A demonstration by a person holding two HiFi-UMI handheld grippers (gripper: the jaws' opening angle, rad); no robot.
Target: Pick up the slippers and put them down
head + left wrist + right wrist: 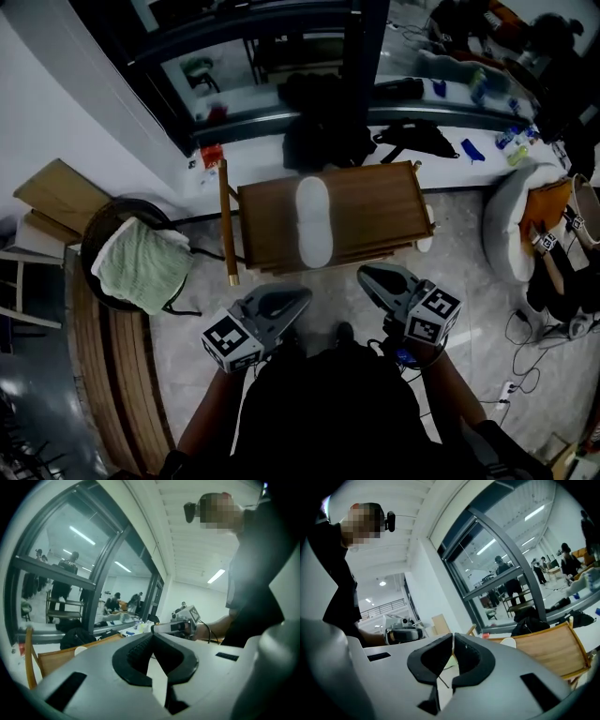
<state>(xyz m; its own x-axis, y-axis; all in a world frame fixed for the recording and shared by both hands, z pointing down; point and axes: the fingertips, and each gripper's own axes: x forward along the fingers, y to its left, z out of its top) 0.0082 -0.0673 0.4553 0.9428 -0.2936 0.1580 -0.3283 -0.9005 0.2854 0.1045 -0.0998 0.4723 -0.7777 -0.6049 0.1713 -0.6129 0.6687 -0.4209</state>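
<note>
currently: white slippers (312,221), one pale shape lying lengthwise mid wooden worktop (375,202), nothing touching them. left hand-held gripper (298,296) and right hand-held gripper (367,275): both pressed together, empty, short of the near edge. risk: jaws left closed would likely shove the slippers, not take them. room: bare worktop either side; wooden pole (226,220) at the left edge could snag.

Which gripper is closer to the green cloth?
The left gripper, the one at the left of the head view. The green cloth lies off to that same side; the right gripper is farther away, past the left one.
</note>
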